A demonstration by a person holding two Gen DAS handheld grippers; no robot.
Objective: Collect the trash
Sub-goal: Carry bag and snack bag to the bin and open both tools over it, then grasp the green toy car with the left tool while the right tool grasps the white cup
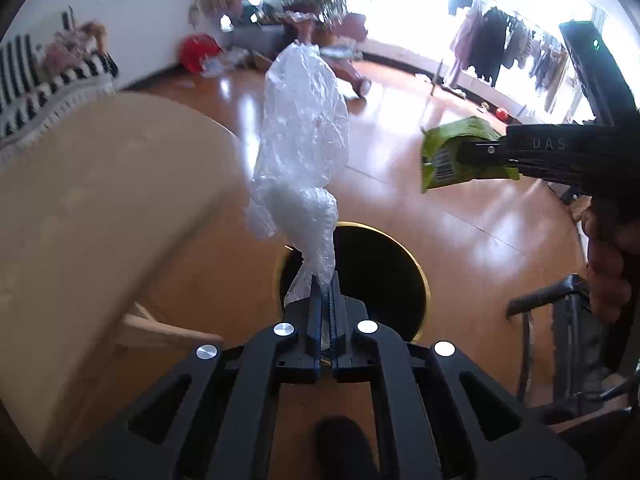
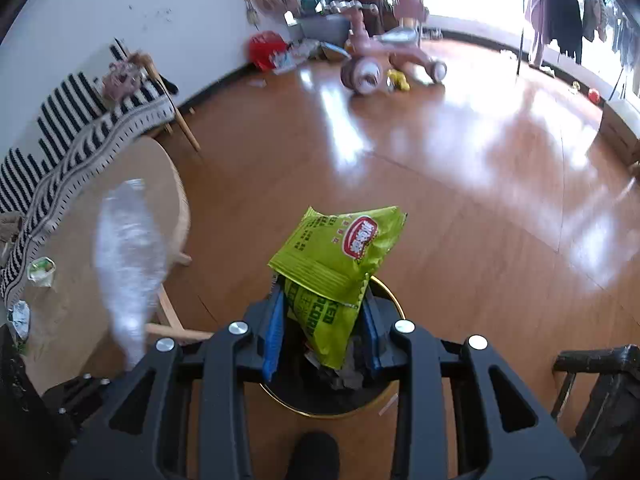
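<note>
Left wrist view
- Left gripper (image 1: 326, 280): jaws pressed together on the twisted neck of a clear plastic bag (image 1: 302, 132).
- Bag, long axis: it runs straight on from the fingertips, away from the camera, its loose bulk beyond the tips.
- Bin (image 1: 384, 280): a round black opening with a gold rim on the wooden floor, directly behind and below the fingertips; the pinched neck lies over its near-left rim.
- Right gripper (image 1: 476, 156): enters from the right, clamped on a green snack packet (image 1: 452, 152); a hand (image 1: 608, 272) holds its grip.
- Packet to bin: in this view up and to the right of the opening, not over it.
- Table (image 1: 100, 200): pale round top, left of the bin.

Right wrist view
- Right gripper (image 2: 324, 308): jaws part-way apart, closed on the green snack packet (image 2: 340, 260), whose upper end points away from the camera.
- Bin (image 2: 316, 408): its gold rim shows under and behind the fingers, so the packet appears to hang above the opening.
- Clear plastic bag (image 2: 128, 256): blurred, to the left, in front of the table (image 2: 80, 240).
- Remaining litter (image 2: 40, 272): a small wrapper lies on the table.
- Judgement: both pieces sit near the opening; release needs each to hang inside the rim.
</note>
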